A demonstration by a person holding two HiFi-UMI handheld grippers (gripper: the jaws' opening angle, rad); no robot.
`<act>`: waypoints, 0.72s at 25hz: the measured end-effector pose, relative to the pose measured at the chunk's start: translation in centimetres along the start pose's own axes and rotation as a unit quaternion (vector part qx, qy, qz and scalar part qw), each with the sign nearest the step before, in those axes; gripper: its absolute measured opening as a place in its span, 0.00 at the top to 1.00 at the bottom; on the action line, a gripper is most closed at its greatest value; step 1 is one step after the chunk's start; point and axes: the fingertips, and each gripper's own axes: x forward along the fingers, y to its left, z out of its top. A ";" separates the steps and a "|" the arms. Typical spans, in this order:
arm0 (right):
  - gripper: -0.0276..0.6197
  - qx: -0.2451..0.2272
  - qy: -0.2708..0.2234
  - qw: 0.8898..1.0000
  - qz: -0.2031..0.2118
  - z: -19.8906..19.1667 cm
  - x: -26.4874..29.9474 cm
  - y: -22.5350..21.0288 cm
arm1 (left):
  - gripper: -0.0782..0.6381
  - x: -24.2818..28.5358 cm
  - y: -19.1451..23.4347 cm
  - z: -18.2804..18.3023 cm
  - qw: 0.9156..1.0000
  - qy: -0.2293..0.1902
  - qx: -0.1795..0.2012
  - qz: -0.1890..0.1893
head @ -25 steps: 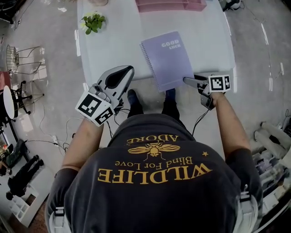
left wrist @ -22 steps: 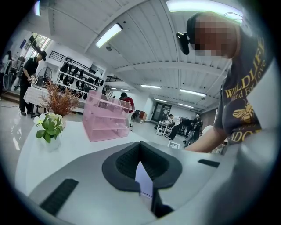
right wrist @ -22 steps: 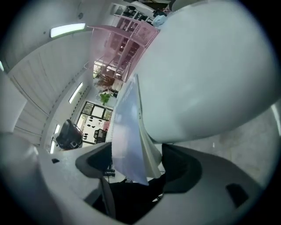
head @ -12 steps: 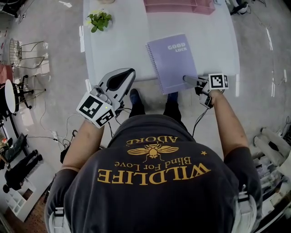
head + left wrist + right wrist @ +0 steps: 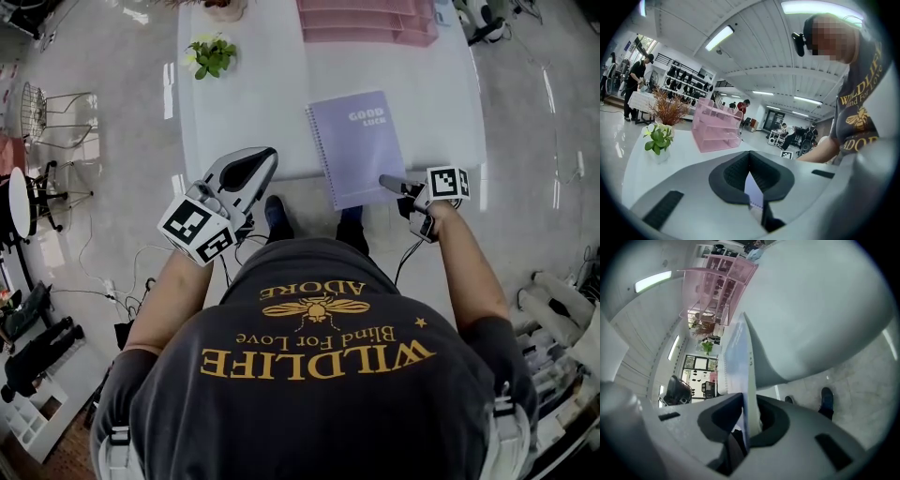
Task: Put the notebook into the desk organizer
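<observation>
- Right gripper: jaws just drawn closed, notebook pinched at its 5 o'clock corner.
- Left gripper: jaws pressed together, nothing held.
- Notebook seen on table, near edge overhanging; desk organizer noted at 12 o'clock.

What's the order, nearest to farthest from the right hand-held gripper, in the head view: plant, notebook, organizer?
1. Notebook: centre; the right hand-held gripper has just closed its jaws on its edge.
2. Organizer: behind the notebook.
3. Plant: far left.
</observation>
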 end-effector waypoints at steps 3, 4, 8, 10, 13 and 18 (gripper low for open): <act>0.91 -0.038 -0.003 0.999 -0.001 0.1 -0.7 2.0 | 0.89 -0.1 0.0 0.8 1.000 -0.006 0.006 -0.002; 0.91 -0.056 -0.004 0.998 -0.002 0.2 -1.0 2.8 | 0.89 -0.1 -0.1 1.2 1.000 -0.008 0.008 -0.003; 0.91 -0.138 -0.009 0.990 -0.009 1.0 -2.4 6.5 | 0.89 -0.3 -0.2 2.7 1.000 -0.021 0.016 -0.004; 0.91 -0.177 -0.014 0.984 -0.009 1.7 -3.2 8.6 | 0.89 -0.5 -0.2 3.6 0.999 -0.029 0.020 -0.004; 0.91 -0.219 -0.036 0.975 -0.005 3.8 -4.7 12.2 | 0.89 -0.6 0.0 5.0 0.999 -0.040 0.028 -0.004; 0.91 -0.257 -0.087 0.962 0.010 7.7 -8.1 18.4 | 0.89 -0.9 0.4 8.3 0.997 -0.061 0.039 -0.003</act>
